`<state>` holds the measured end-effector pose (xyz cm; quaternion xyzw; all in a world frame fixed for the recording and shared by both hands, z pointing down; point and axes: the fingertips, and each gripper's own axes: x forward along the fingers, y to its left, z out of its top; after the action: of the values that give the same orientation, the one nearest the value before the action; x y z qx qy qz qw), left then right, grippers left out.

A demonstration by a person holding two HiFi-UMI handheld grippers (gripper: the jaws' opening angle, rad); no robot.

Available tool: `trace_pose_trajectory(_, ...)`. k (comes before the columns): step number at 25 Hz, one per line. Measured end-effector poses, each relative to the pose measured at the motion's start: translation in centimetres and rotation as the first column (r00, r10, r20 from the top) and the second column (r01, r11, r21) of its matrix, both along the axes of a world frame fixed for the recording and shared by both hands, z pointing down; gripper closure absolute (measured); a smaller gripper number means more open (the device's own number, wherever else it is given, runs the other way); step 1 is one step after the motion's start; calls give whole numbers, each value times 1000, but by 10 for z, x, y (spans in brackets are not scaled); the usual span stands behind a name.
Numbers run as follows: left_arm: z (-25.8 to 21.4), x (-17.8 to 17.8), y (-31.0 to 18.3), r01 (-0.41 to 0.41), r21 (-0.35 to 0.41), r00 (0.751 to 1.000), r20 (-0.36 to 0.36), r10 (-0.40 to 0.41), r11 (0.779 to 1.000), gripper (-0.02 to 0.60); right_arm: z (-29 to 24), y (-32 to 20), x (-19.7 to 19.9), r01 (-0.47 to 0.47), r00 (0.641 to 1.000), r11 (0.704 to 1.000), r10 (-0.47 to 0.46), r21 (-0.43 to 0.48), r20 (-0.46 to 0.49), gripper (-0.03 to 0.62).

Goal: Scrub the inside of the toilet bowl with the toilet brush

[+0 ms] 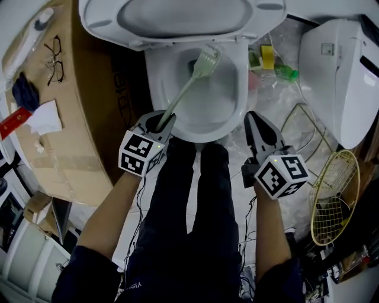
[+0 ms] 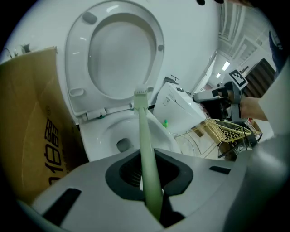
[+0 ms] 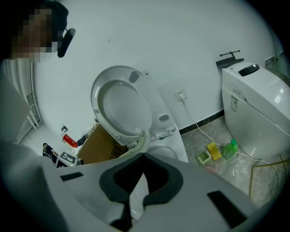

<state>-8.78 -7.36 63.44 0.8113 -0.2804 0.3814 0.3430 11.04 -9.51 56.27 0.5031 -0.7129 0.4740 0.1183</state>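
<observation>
The white toilet bowl [image 1: 240, 77] stands ahead of me with its seat [image 1: 177, 18] raised. A pale green toilet brush [image 1: 183, 92] slants up and to the right, and its bristled head [image 1: 206, 61] hangs inside the bowl above the water. My left gripper [image 1: 159, 123] is shut on the lower end of the handle at the bowl's front-left rim. In the left gripper view the handle [image 2: 146, 140] runs up out of the left gripper [image 2: 152, 181] over the bowl [image 2: 113, 131]. My right gripper [image 1: 253, 116] is shut and empty at the bowl's front-right. The right gripper [image 3: 138, 190] looks toward the brush head [image 3: 142, 140].
A tall cardboard box [image 1: 77, 106] with glasses [image 1: 54, 59] on it stands against the bowl's left side. On the right are a second toilet [image 1: 340, 77], a green bottle [image 1: 287, 72], a yellow sponge [image 3: 212, 150] and a yellow wire rack [image 1: 334, 195]. My legs [image 1: 183, 219] are in front.
</observation>
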Motion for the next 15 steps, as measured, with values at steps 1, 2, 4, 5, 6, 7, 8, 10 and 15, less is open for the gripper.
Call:
trace_pose_trajectory(1,10,-2,1,-9,-7,1000,11,9,1000,529,7,1,0,-2,1000,1000,2,-4,1,589)
trace_pose_trajectory(2,18,-3,2,-18,-13,1000,22,19,1000,529,14,1,-1,-2,1000,1000,2,-8,3,589)
trace_pose_trajectory(4,34,-6,5,-36,-28,998,44,38,999,529,27,5,-3,-4,1000,1000,4,-20,6,589)
trace_pose_trajectory(5,41,-8,6,-44,-35,997,55,46,998,529,33,7,-3,-4,1000,1000,5,-27,8,589)
trace_pose_trajectory(6,48,-9,7,-50,-42,997,65,52,998,529,39,8,-4,-6,1000,999,6,-32,8,589)
trace_pose_trajectory(7,55,-9,7,-53,-48,995,76,57,997,529,44,9,-4,-6,1000,999,7,-37,8,589)
trace_pose_trajectory(8,61,-10,7,-57,-53,994,87,61,997,529,49,9,-4,-7,1000,999,7,-41,7,589)
trace_pose_trajectory(10,71,-12,6,-65,-65,991,109,72,996,529,58,10,-4,-7,1000,999,7,-51,6,589)
trace_pose_trajectory(15,93,-14,5,-97,-89,981,162,110,991,529,76,11,-5,-6,1000,998,6,-67,3,589)
